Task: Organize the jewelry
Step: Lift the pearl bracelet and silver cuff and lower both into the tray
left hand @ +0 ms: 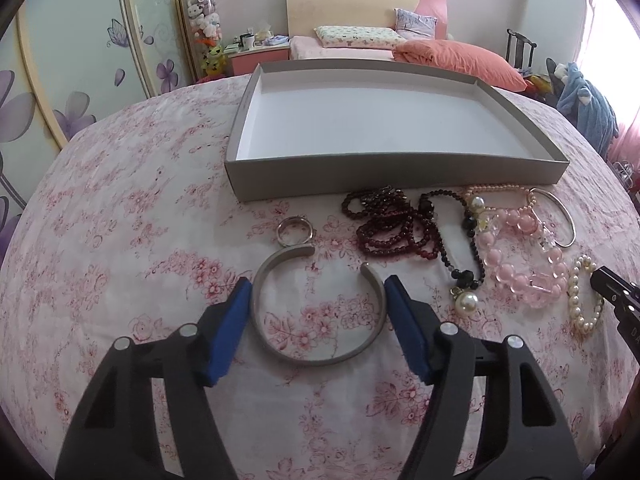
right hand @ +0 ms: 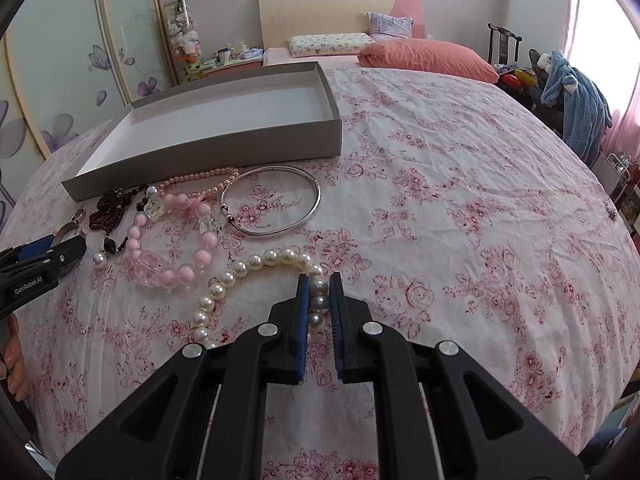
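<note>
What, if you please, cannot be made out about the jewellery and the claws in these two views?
- White pearl bracelet: its near end is hidden behind the right claw in the right wrist view.
- Open silver cuff bracelet: whether the left claw's blue pads touch it is unclear in the left wrist view.
- Dark red bead strands: tangled, count unclear.

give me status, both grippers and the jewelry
Left gripper open, fingers either side of the silver cuff. Right gripper shut on pearl bracelet. Grey box empty, other jewelry beside it. Nothing in the way.
</note>
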Motion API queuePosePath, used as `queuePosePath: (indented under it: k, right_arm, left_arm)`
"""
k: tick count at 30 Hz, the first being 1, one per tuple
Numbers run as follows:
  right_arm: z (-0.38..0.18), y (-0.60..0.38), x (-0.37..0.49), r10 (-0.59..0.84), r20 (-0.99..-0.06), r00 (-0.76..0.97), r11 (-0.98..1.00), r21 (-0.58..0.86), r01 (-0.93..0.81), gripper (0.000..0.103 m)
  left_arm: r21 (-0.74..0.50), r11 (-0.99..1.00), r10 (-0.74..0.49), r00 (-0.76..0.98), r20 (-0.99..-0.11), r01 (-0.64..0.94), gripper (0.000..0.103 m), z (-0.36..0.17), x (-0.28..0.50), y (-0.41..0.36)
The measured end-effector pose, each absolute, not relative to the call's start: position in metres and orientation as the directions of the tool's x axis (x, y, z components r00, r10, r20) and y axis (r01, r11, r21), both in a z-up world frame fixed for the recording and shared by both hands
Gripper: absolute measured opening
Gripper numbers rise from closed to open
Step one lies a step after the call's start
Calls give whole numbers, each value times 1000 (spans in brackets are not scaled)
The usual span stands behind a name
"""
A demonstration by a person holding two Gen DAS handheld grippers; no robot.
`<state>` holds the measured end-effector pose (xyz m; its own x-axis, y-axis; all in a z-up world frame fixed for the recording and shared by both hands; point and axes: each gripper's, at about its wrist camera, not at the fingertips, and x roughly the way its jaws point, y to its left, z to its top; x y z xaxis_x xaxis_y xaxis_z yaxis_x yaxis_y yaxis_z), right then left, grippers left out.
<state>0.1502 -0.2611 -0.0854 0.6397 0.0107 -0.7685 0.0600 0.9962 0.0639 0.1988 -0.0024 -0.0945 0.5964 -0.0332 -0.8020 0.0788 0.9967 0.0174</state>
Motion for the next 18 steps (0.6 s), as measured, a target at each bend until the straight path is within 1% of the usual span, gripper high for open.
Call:
queuePosePath:
  k: [8, 14, 18]
  right_arm:
    - [-80, -262, 148, 56, -750, 659, 993, 111, 42, 11]
    - [-61, -258, 139, 103, -690, 716, 990, 143, -4, 11]
    - [-47, -254, 132, 141, -640, 755, 986, 163, -46, 10]
  left_arm:
    - [10, 997, -39, 599, -800, 79, 66, -94, 199, -1]
    - [-15, 998, -54, 609, -791, 69, 65, -92, 191, 5]
    - [-22, 998, -54, 641, -765, 57, 65, -84, 181, 10]
